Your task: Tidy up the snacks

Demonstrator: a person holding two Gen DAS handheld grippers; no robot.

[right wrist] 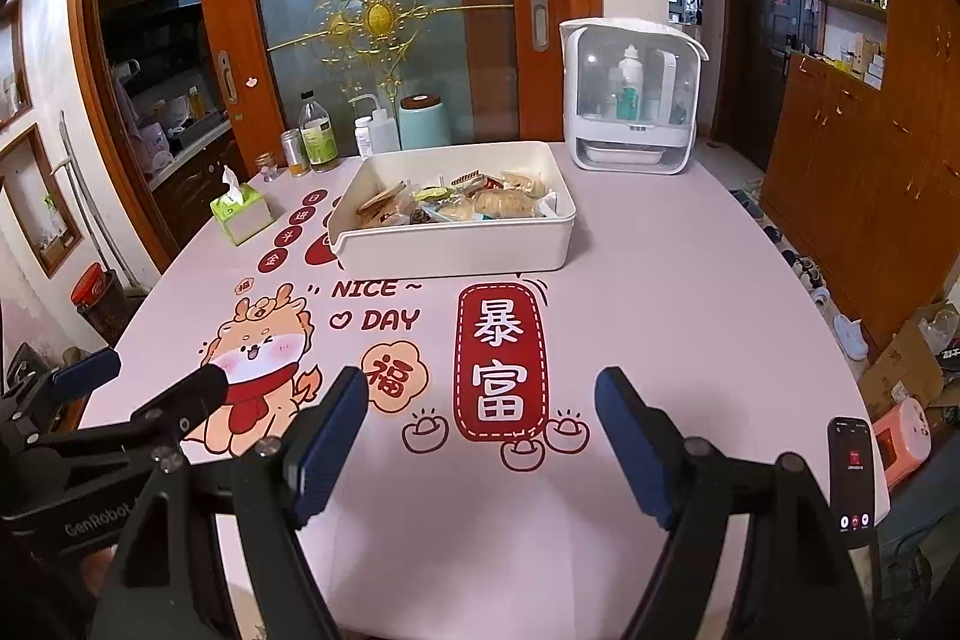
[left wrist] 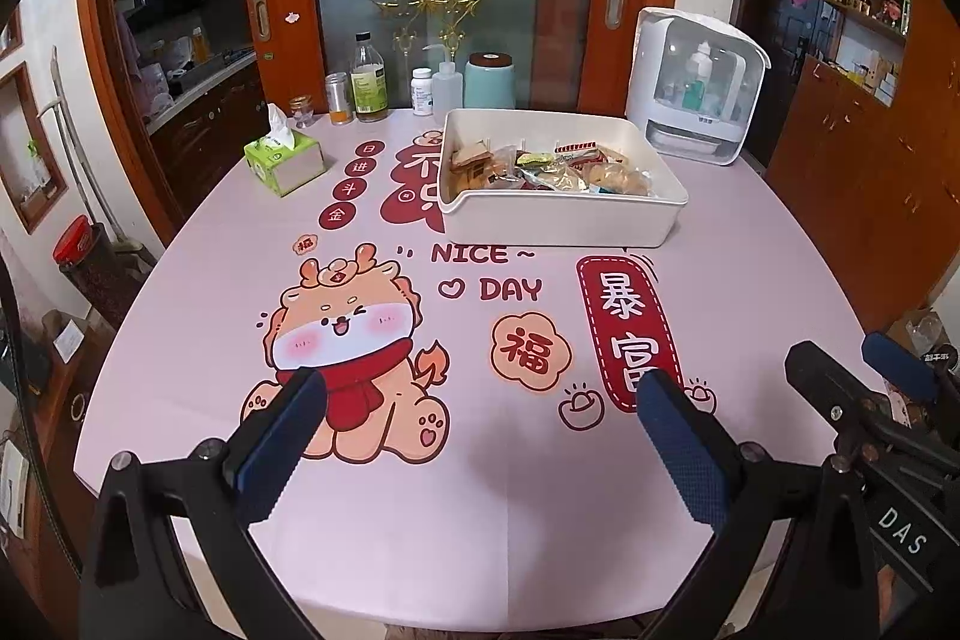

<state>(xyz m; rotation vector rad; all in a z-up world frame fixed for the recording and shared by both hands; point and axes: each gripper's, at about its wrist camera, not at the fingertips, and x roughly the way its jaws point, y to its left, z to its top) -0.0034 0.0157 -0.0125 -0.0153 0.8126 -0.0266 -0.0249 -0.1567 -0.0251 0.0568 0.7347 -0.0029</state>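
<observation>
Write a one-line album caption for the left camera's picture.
Open left gripper hovers over pink cartoon tablecloth, facing white plastic snack tray.

From the near edge up to the white bin (left wrist: pixel 564 220) at 12 o'clock, the worktop (left wrist: pixel 480 490) lies bare, so either gripper can travel straight ahead. A tissue box (left wrist: pixel 283 158) stands at 10 o'clock, bottles (left wrist: pixel 367 79) line the far edge at 11, and a white cabinet (left wrist: pixel 696 91) blocks 1 o'clock.
</observation>
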